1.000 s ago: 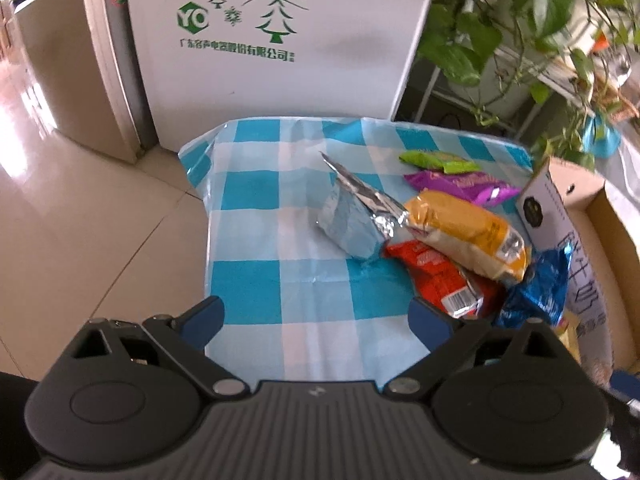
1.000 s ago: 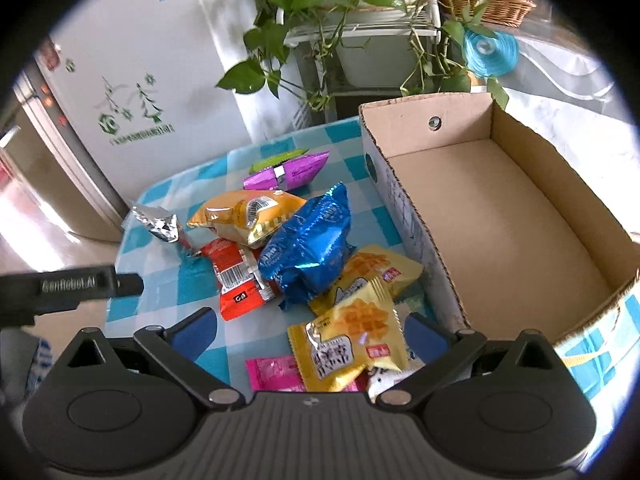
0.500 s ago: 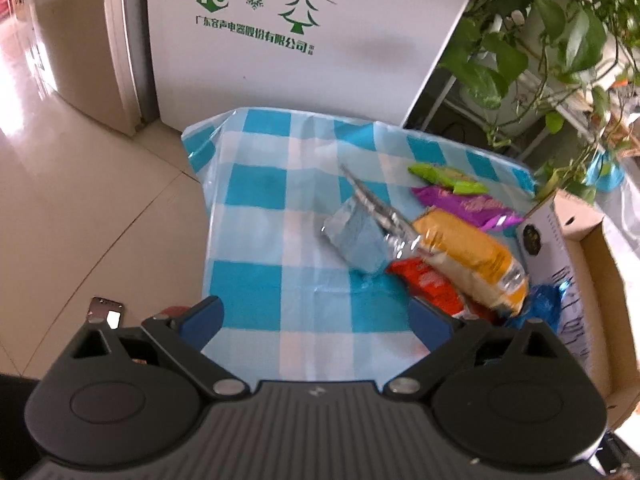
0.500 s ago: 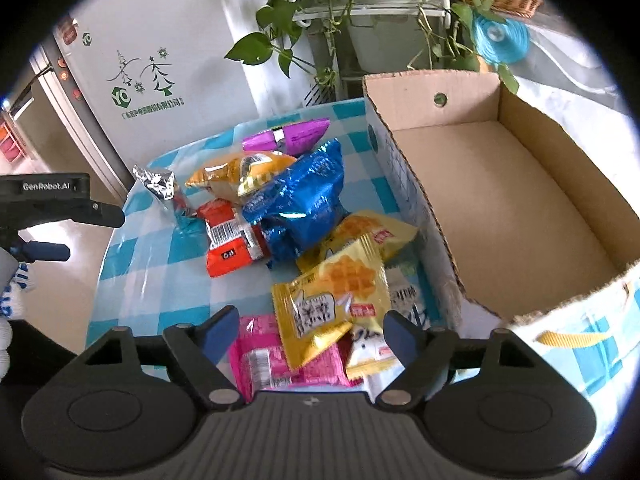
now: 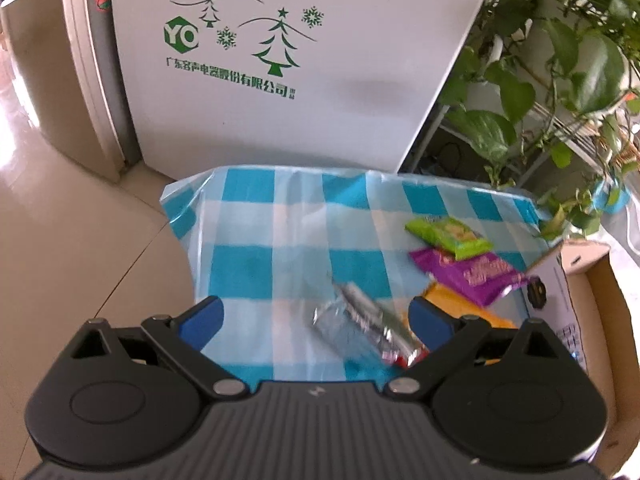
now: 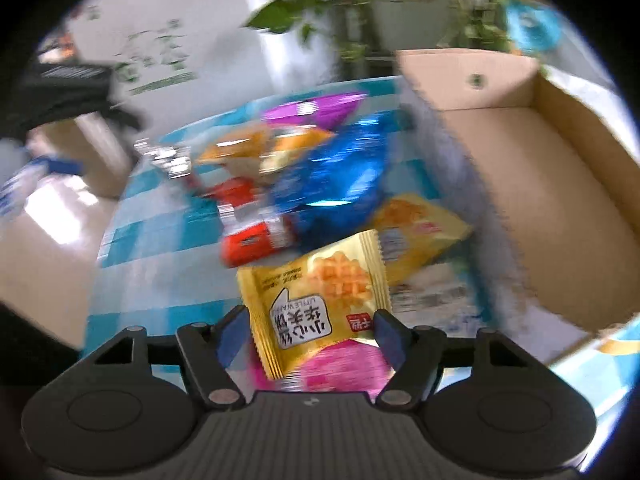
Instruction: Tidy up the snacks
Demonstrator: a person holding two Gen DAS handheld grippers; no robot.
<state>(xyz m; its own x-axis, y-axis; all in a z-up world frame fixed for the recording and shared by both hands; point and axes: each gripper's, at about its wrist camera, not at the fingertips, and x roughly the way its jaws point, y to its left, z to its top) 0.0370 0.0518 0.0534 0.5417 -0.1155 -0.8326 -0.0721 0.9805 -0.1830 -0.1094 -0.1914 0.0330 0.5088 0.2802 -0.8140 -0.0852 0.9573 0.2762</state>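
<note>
Snack packets lie on a blue-checked tablecloth (image 5: 256, 216). In the right wrist view a yellow waffle packet (image 6: 320, 300) sits between the fingers of my right gripper (image 6: 310, 330), which has closed in around it; the frame is blurred, so contact is unclear. Beyond it lie a second yellow packet (image 6: 416, 224), a blue packet (image 6: 336, 172), a red packet (image 6: 248, 232), an orange packet (image 6: 256, 148), a purple packet (image 6: 316, 106) and a pink packet (image 6: 340, 368) below. My left gripper (image 5: 316, 320) is open and empty above a silver packet (image 5: 356, 320), with green (image 5: 448, 236) and purple (image 5: 472, 276) packets beyond.
An open, empty cardboard box (image 6: 540, 184) stands right of the pile, also at the right edge of the left wrist view (image 5: 588, 304). A white printed board (image 5: 280, 60) stands behind the table. Potted plants (image 5: 560, 68) at back right. Tiled floor (image 5: 60, 240) lies left.
My right gripper has dropped toward the pile and narrowed its fingers around the yellow waffle packet. My left gripper has moved forward over the table toward the silver packet.
</note>
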